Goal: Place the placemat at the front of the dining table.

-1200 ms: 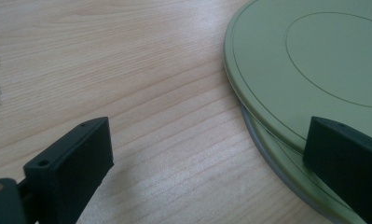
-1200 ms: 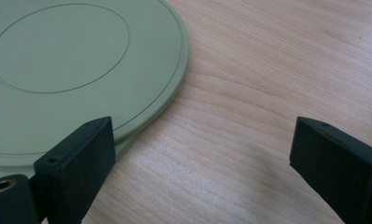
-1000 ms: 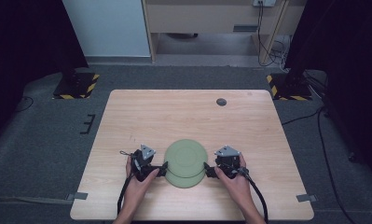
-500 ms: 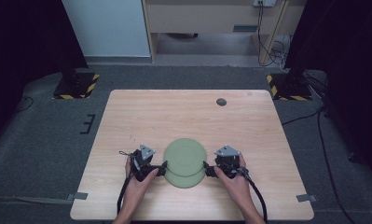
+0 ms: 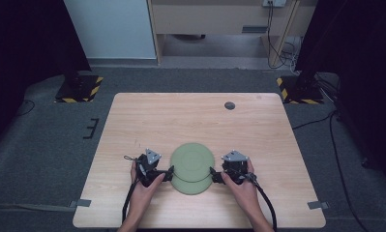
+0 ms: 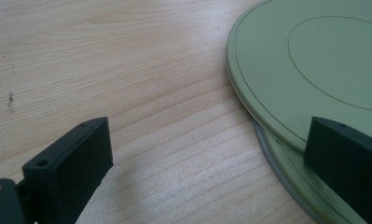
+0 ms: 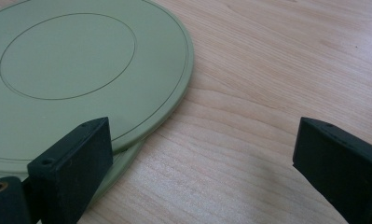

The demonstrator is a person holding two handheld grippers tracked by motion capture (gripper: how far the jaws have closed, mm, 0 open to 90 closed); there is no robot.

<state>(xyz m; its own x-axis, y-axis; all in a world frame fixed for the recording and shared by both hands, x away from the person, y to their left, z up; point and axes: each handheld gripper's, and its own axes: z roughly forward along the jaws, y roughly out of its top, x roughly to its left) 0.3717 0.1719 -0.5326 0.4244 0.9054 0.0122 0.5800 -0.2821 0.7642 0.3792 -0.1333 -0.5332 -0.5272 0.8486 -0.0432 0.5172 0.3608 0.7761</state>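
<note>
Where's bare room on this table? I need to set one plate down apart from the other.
The far half of the table is bare up to the small dark disc near the far right corner. The left and right margins outside each gripper are free too. It's crowded near the front: two overlapping plates between the left gripper and right gripper.

A light wooden table (image 5: 156, 121) carries two stacked green plates (image 5: 192, 159) near its front edge.
</note>
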